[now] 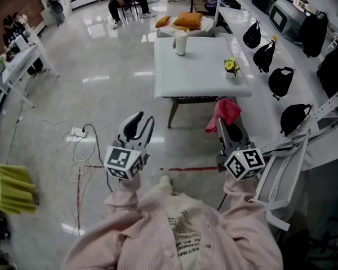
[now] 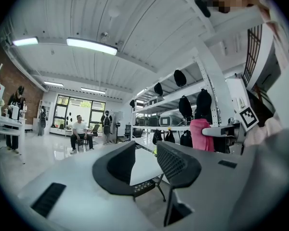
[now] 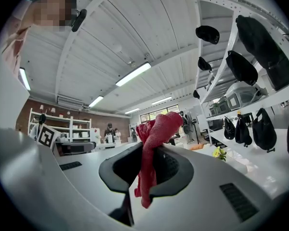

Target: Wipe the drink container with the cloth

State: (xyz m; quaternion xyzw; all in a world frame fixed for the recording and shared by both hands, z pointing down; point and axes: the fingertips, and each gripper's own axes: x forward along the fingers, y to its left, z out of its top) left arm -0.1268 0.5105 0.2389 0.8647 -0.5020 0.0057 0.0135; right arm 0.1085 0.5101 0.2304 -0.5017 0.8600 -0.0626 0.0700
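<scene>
Head view: the drink container (image 1: 181, 43) stands at twelve o'clock on the surface (image 1: 203, 75), well apart. The right gripper (image 1: 230, 129) pinches the cloth (image 1: 226, 111); the left gripper (image 1: 136, 129), spread and empty, should steady it first.

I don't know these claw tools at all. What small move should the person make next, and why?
Probably walk up to the white table and reach the left gripper toward the drink container. The right gripper is clamped on the pink cloth, the left gripper's jaws stand apart and empty, and the container stands upright near the table's far edge, well ahead of both grippers.
</scene>
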